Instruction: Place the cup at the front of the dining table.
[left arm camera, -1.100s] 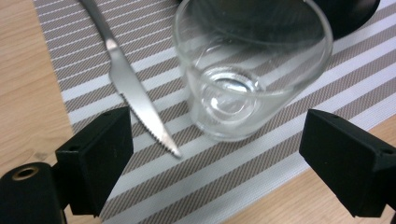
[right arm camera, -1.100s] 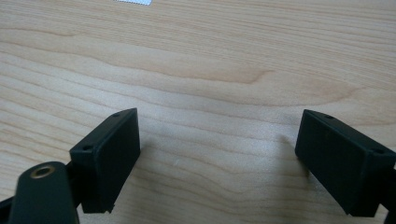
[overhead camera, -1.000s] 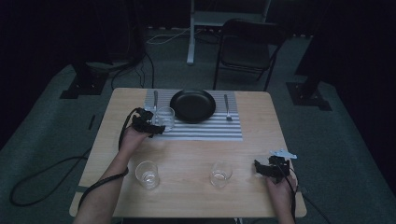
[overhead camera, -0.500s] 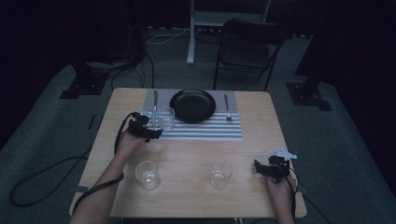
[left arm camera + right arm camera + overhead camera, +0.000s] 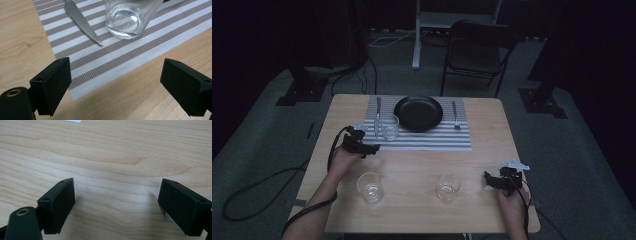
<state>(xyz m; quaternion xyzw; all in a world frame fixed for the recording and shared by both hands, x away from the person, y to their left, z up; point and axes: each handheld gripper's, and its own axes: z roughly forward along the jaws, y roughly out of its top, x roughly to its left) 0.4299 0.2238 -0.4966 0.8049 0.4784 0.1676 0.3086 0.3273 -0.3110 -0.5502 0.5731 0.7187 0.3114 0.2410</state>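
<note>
Jaws of the left gripper [image 5: 371, 148] stand apart and empty just short of the glass [image 5: 389, 127] set upright on the striped placemat [image 5: 432, 140] beside the knife [image 5: 377, 116]; right gripper [image 5: 490, 180] idles, likewise parted over bare table [image 5: 412, 165]; two more glasses [image 5: 370, 187] wait nearer, seemingly yet to place.

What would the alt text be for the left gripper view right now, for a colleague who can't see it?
The left hand-held gripper has its two black jaws open with nothing between them, over the near edge of a striped placemat on a wooden table. Beyond the jaws, an empty clear glass stands on the placemat, with a serrated knife lying beside it.
</note>
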